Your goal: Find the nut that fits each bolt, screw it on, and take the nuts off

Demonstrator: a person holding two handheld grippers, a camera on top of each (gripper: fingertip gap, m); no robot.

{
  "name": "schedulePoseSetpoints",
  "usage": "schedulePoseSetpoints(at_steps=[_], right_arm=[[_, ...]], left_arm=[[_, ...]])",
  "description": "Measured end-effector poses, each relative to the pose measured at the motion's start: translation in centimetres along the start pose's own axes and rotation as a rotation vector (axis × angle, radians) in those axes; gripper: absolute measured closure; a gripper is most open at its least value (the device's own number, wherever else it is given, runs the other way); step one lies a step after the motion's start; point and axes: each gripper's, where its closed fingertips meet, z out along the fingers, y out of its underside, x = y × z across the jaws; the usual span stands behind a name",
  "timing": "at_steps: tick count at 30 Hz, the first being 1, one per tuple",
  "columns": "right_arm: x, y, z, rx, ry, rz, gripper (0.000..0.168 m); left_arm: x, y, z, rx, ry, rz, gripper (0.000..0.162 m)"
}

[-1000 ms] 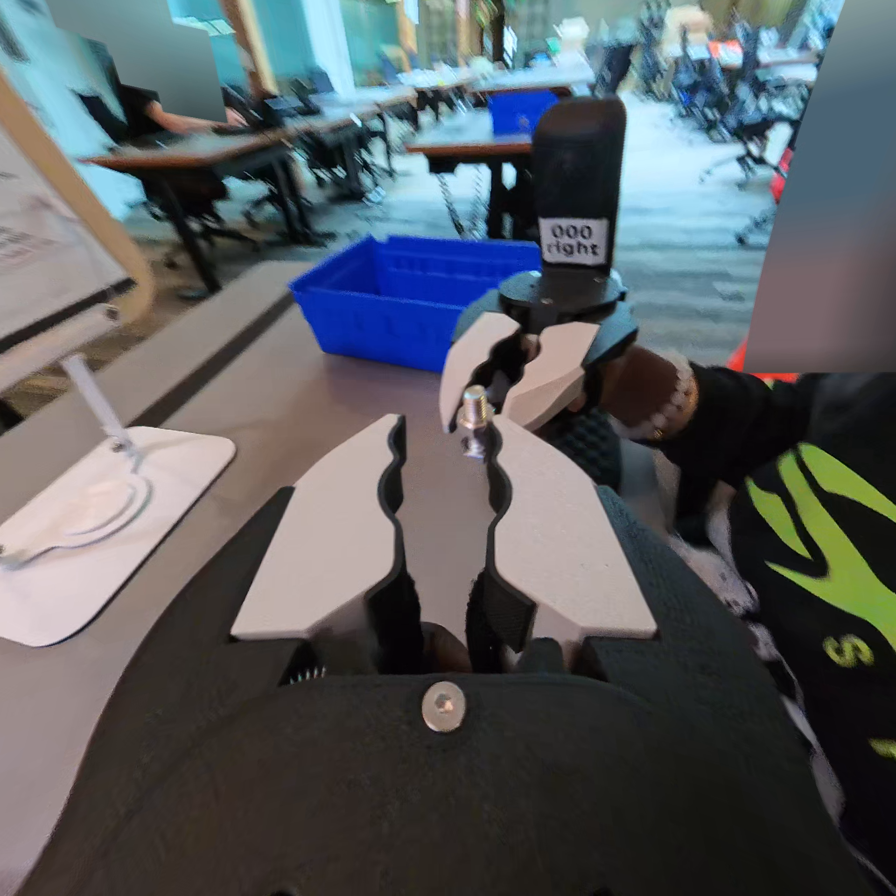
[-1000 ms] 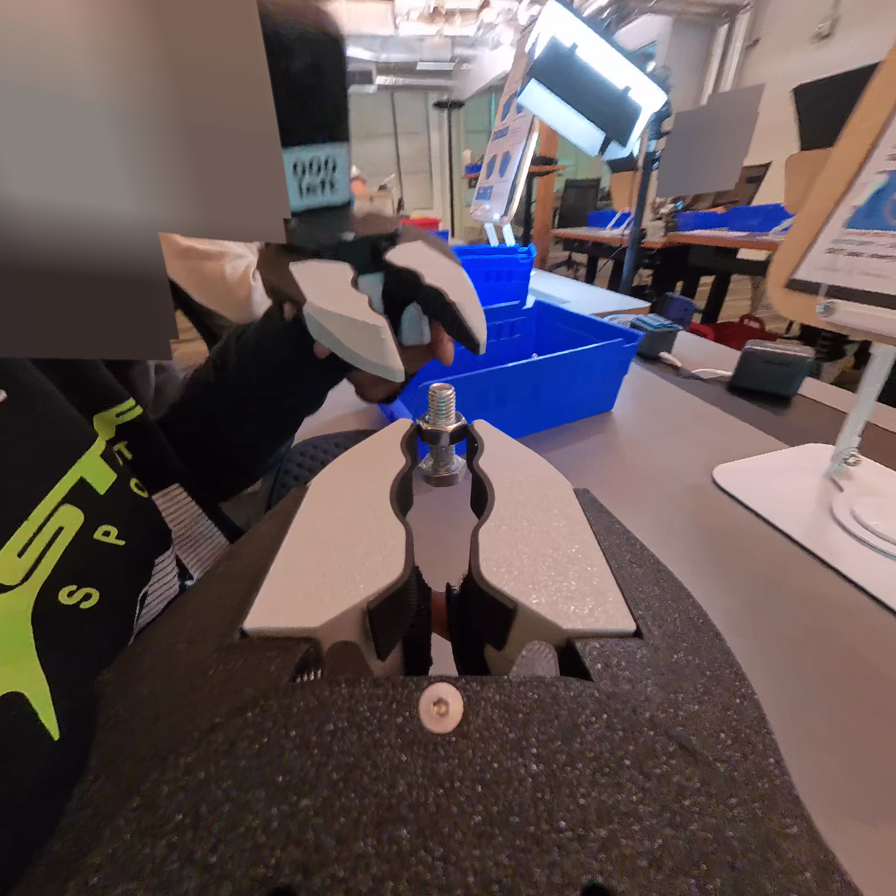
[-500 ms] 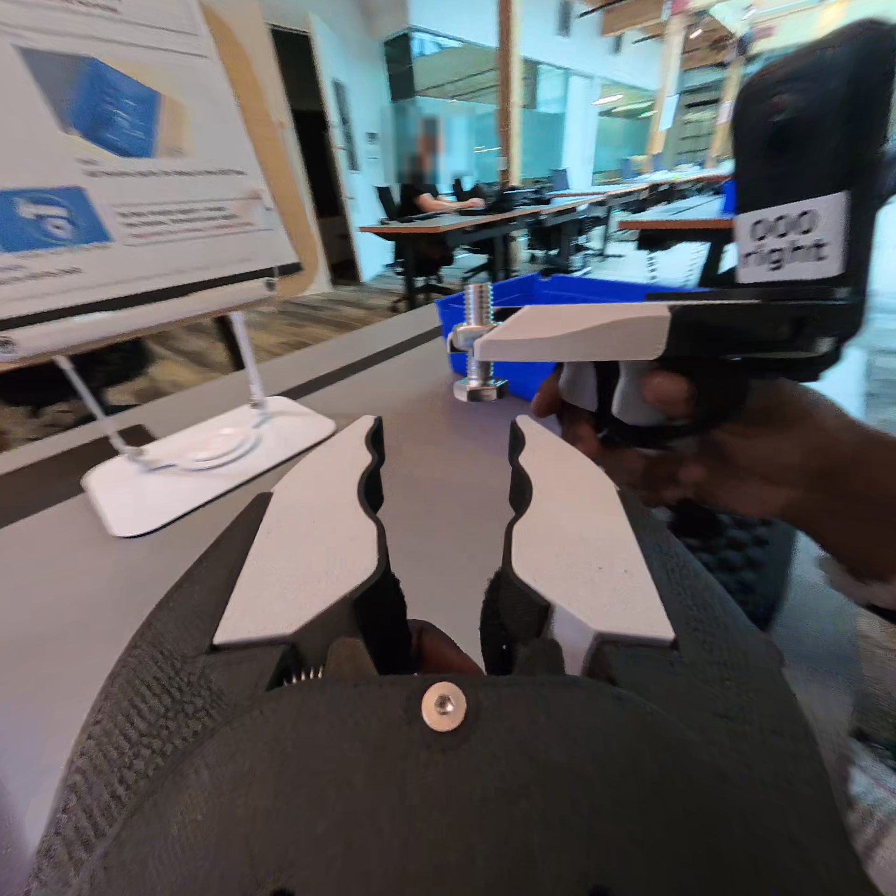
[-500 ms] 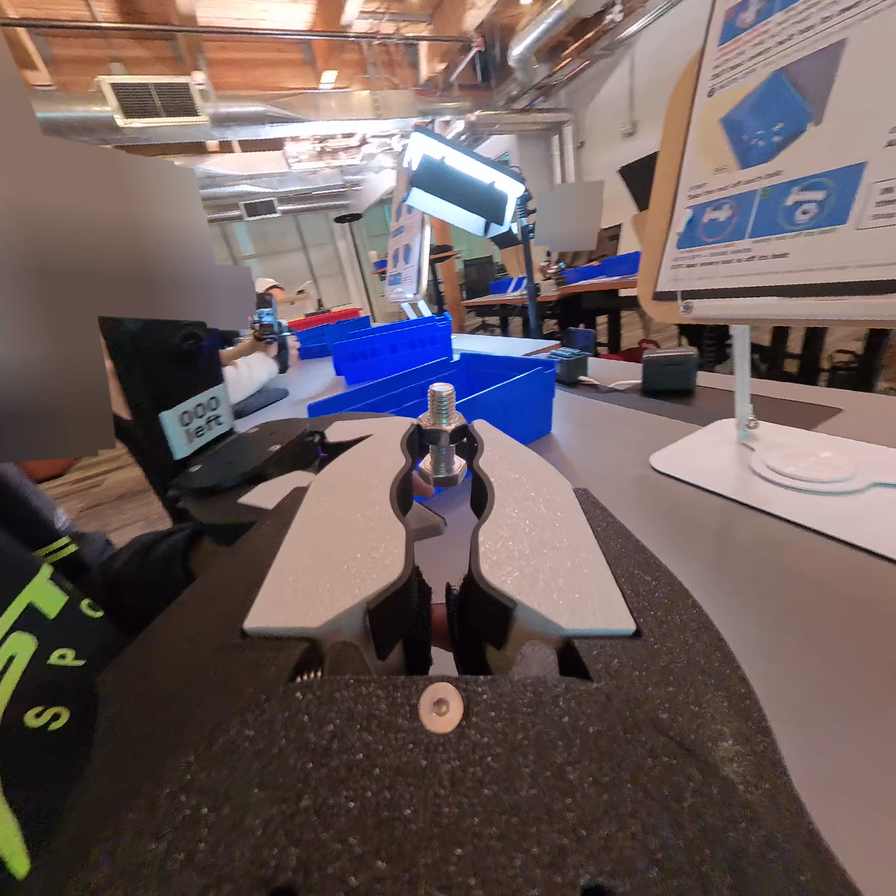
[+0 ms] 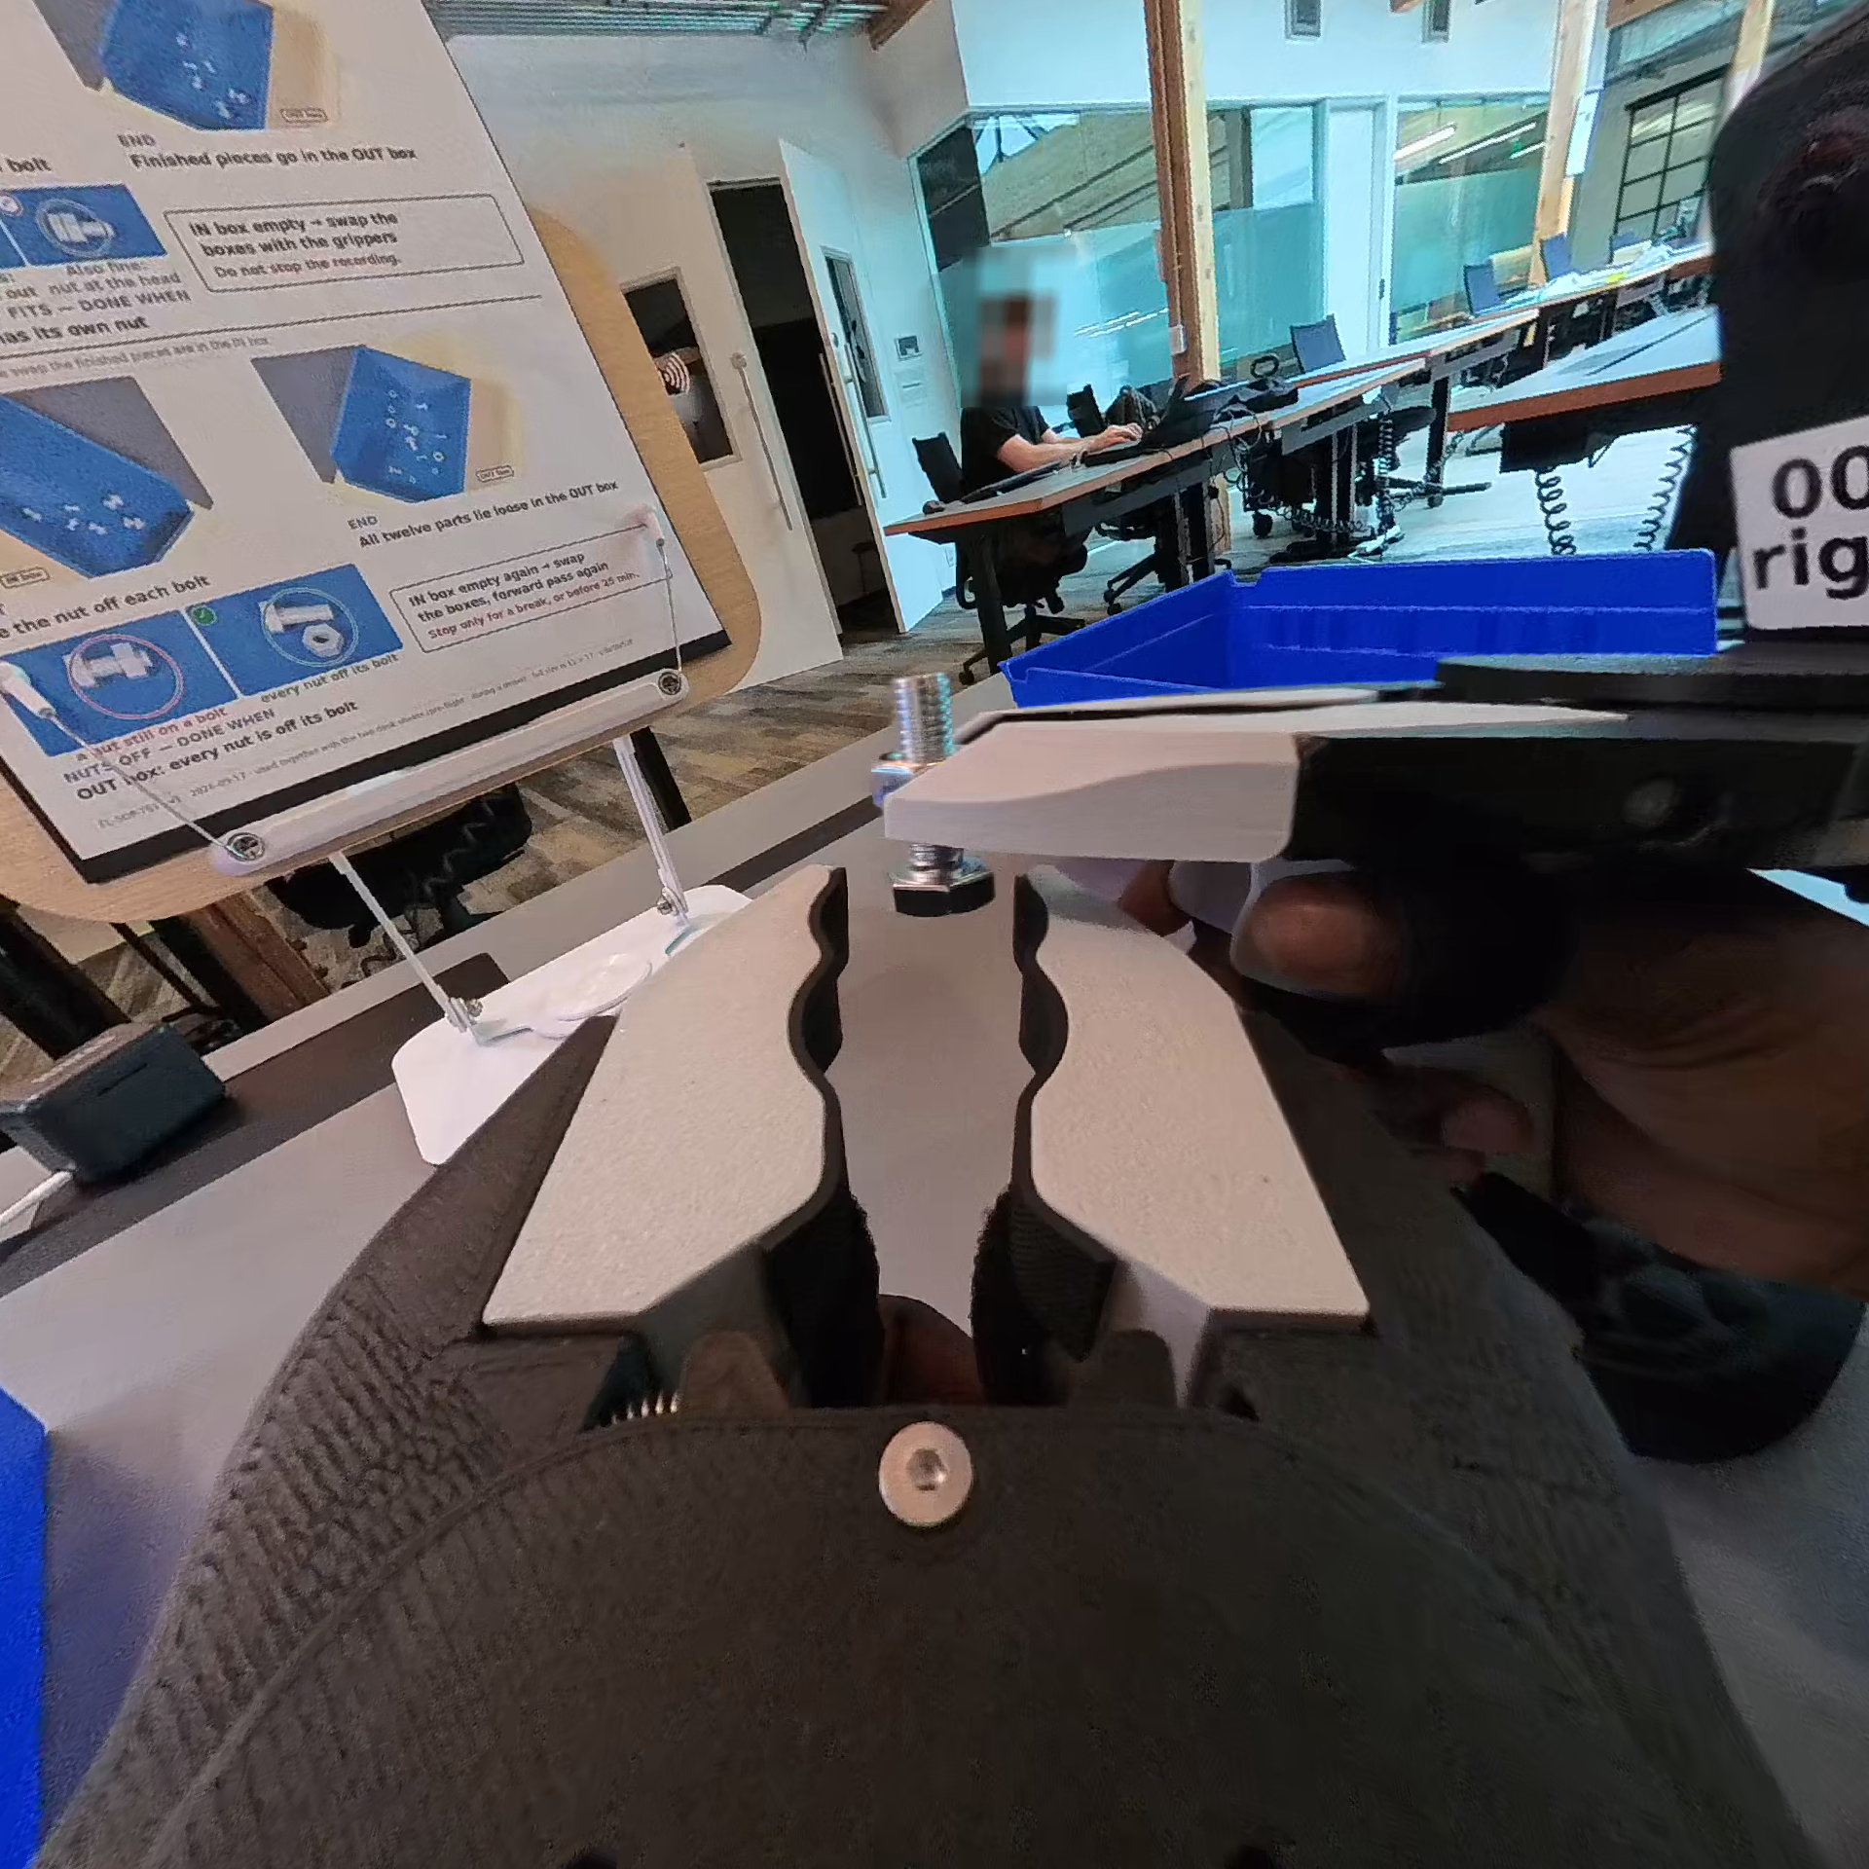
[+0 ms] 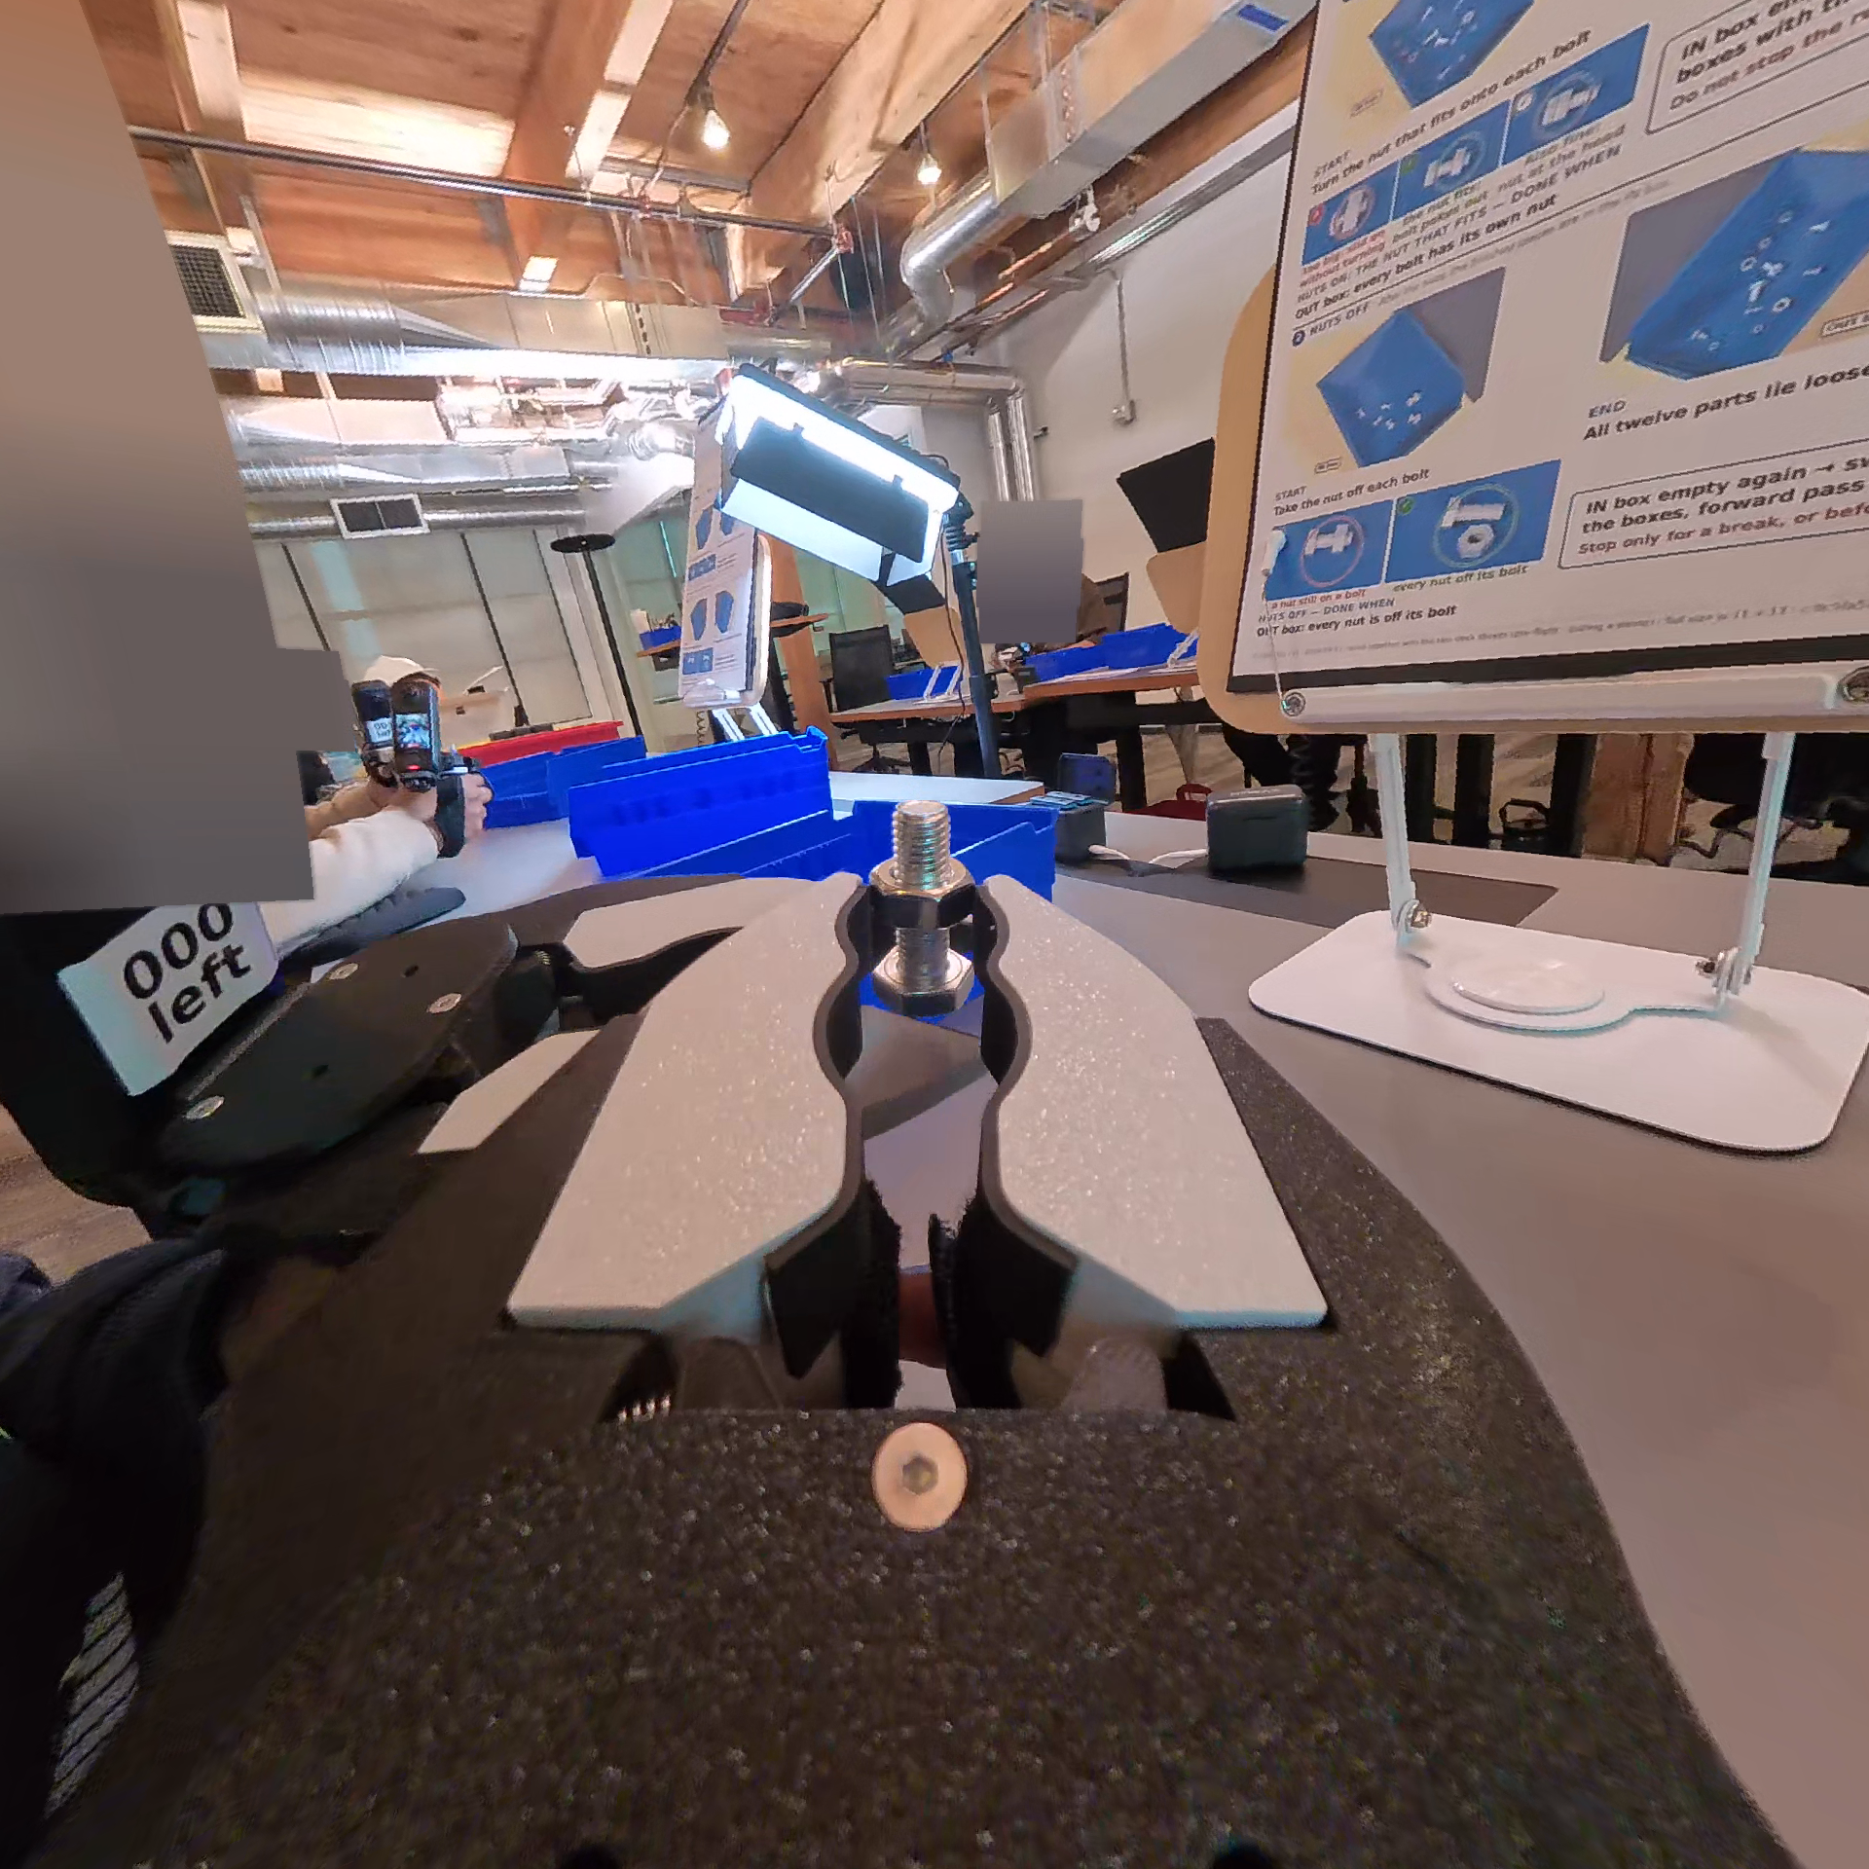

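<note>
Beyond the right hand-held gripper [image 6: 918, 915], blue bins [image 6: 708, 804] stand on the grey worktop [image 6: 1517, 1264]; contents not visible from either view. Instruction board on a white stand [image 6: 1578, 1032] to its right; open office with desks behind, wooden ceiling with ducts overhead.

Right hand-held gripper: clenched on the nut [image 6: 920, 900], which sits partway along the bolt [image 6: 920, 951]. Bolt upright, threaded end up, head below the fingers, held above the worktop.

Left hand-held gripper [image 5: 922, 910]: released, nothing between its fingers; tips just beneath the bolt head, contact cannot be told.
</note>
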Motion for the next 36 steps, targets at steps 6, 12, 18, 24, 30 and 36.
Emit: schedulePoseSetpoints(at_steps=[6, 12, 18, 24, 30, 36], right_arm=[[-0.2, 0.1, 0.0, 0.009, 0.009, 0.004, 0.149], [-0.6, -0.2, 0.0, 0.037, 0.033, 0.001, 0.149], [-0.7, -0.1, 0.0, 0.046, 0.072, -0.040, 0.149], [-0.9, -0.3, -0.2, 0.044, 0.046, -0.046, 0.149], [-2.5, -1.3, -0.8, 0.021, -0.120, -0.054, 0.131], [-4.5, 1.5, -0.1, -0.074, -0.267, -0.015, 0.113]], left_arm=[[0.0, 0.2, 0.1, -0.006, 0.000, 0.011, 0.136], [-0.1, 0.4, 0.2, -0.021, -0.019, 0.032, 0.140], [0.0, 0.3, 0.4, -0.023, -0.030, 0.056, 0.143], [0.4, 0.1, 0.3, 0.000, 0.050, 0.021, 0.143], [1.8, -0.2, -1.9, 0.085, 0.487, -0.311, 0.143], [2.0, 0.8, -5.7, 0.178, 0.773, -0.390, 0.143]])
